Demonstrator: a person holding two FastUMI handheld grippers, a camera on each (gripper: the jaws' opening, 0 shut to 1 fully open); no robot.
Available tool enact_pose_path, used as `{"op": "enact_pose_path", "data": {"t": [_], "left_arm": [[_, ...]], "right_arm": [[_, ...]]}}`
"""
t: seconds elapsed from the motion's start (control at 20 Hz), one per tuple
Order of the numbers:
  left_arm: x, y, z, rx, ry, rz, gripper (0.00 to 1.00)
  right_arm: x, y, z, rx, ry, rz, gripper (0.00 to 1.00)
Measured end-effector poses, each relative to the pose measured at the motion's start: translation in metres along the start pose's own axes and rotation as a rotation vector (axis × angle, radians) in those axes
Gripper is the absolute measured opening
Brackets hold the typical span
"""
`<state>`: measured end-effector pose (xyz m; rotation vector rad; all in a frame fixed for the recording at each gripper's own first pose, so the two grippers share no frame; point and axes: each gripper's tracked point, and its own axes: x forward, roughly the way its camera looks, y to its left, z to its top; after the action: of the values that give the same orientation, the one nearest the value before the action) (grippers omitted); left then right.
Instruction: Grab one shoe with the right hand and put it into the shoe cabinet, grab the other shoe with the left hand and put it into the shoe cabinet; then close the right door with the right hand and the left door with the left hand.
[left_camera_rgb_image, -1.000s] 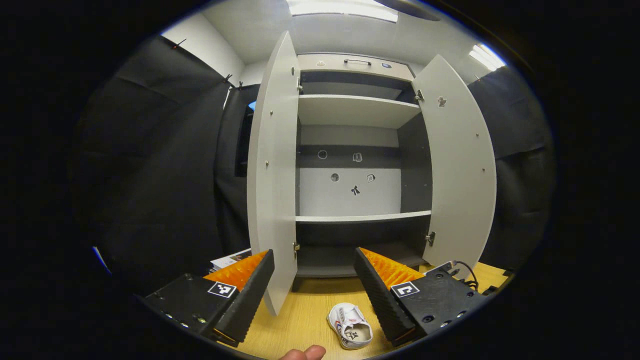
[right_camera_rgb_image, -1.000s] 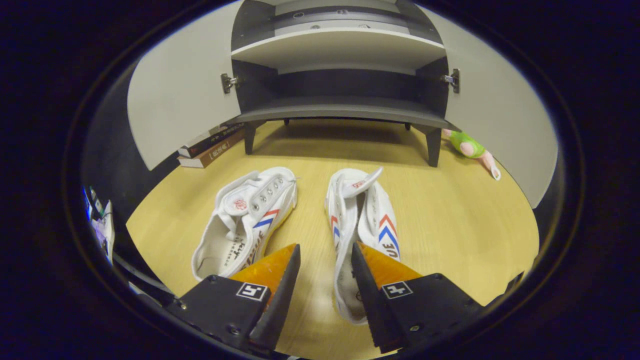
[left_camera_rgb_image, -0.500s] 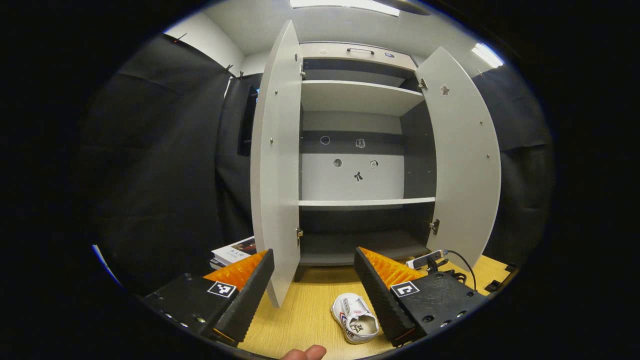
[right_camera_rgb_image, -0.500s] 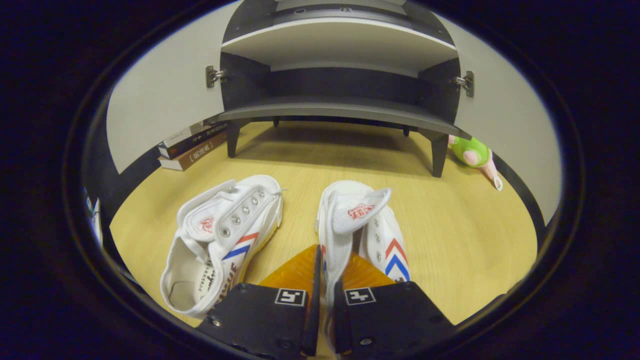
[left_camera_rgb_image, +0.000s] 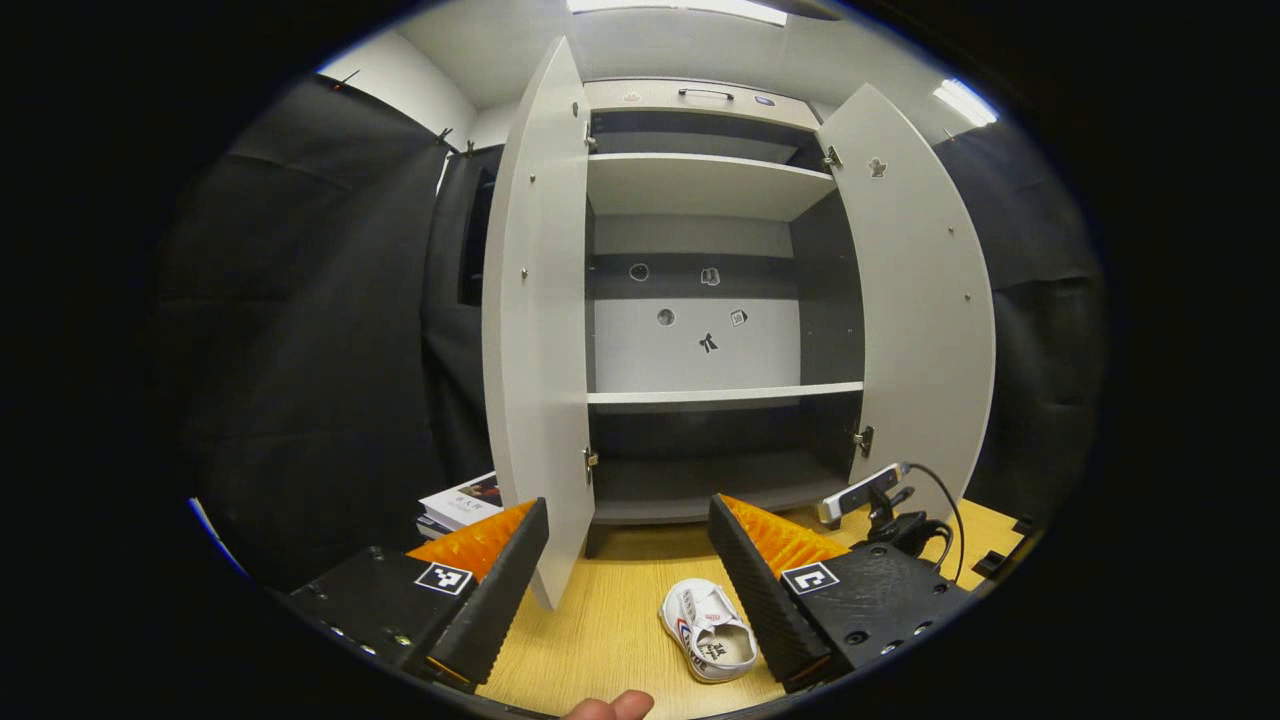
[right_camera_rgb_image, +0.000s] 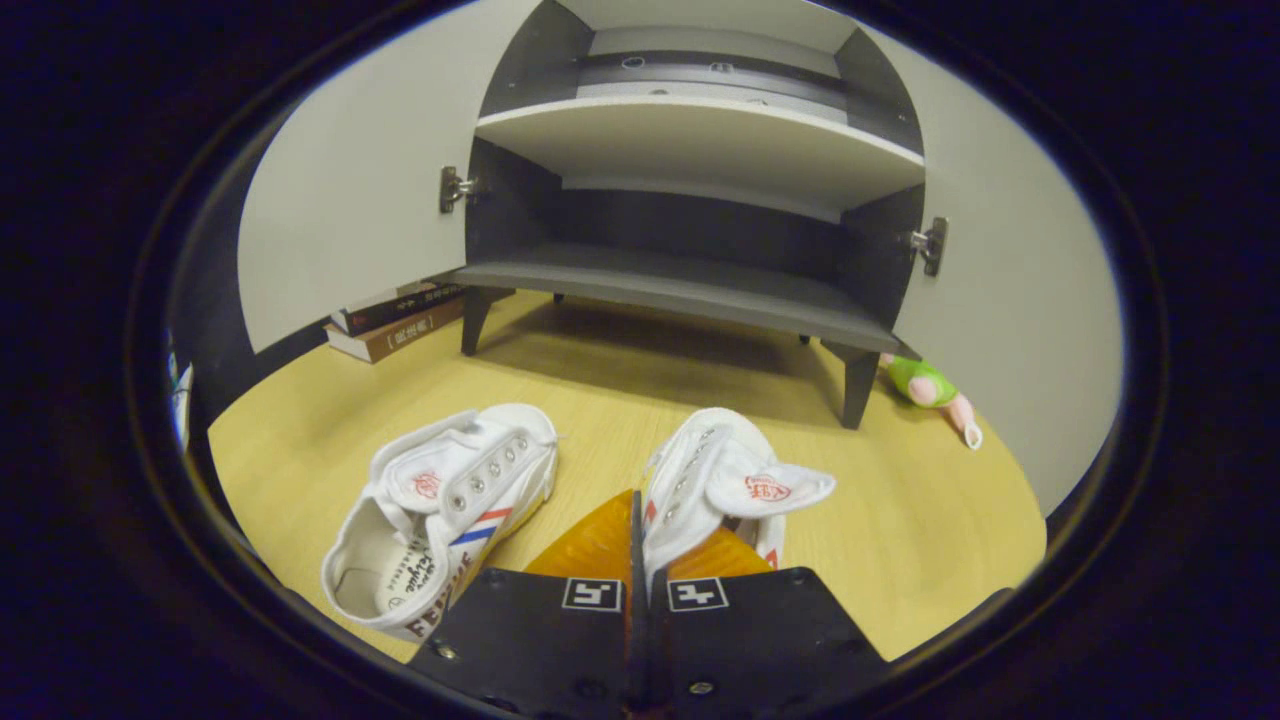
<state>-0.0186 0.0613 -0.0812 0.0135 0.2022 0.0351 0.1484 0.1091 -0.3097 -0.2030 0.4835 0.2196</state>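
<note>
Right gripper (right_camera_rgb_image: 640, 560): jaws pinched on the side wall of the right shoe (right_camera_rgb_image: 715, 480), toe tipped toward the cabinet (right_camera_rgb_image: 690, 290). Left shoe (right_camera_rgb_image: 440, 515) on the floor (right_camera_rgb_image: 900, 520) just beside, untouched. Left gripper (left_camera_rgb_image: 630, 560): jaws wide, nothing between them, facing the cabinet. Both doors open: left door (left_camera_rgb_image: 535, 320), right door (left_camera_rgb_image: 925, 300). Books (right_camera_rgb_image: 395, 320) under the left door; plush toy (right_camera_rgb_image: 930, 390) by the right leg.
</note>
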Motion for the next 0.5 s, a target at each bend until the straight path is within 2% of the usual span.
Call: {"op": "enact_pose_path", "data": {"t": [0.15,0.5], "left_arm": [[0.001,-0.009,0.006,-0.008,-0.026,-0.015,0.96],[0.005,-0.033,0.016,-0.028,-0.064,-0.054,0.96]], "right_arm": [[-0.028,-0.009,0.044,-0.039,-0.084,-0.008,0.04],[-0.089,-0.029,0.158,-0.033,-0.239,0.007,0.04]]}}
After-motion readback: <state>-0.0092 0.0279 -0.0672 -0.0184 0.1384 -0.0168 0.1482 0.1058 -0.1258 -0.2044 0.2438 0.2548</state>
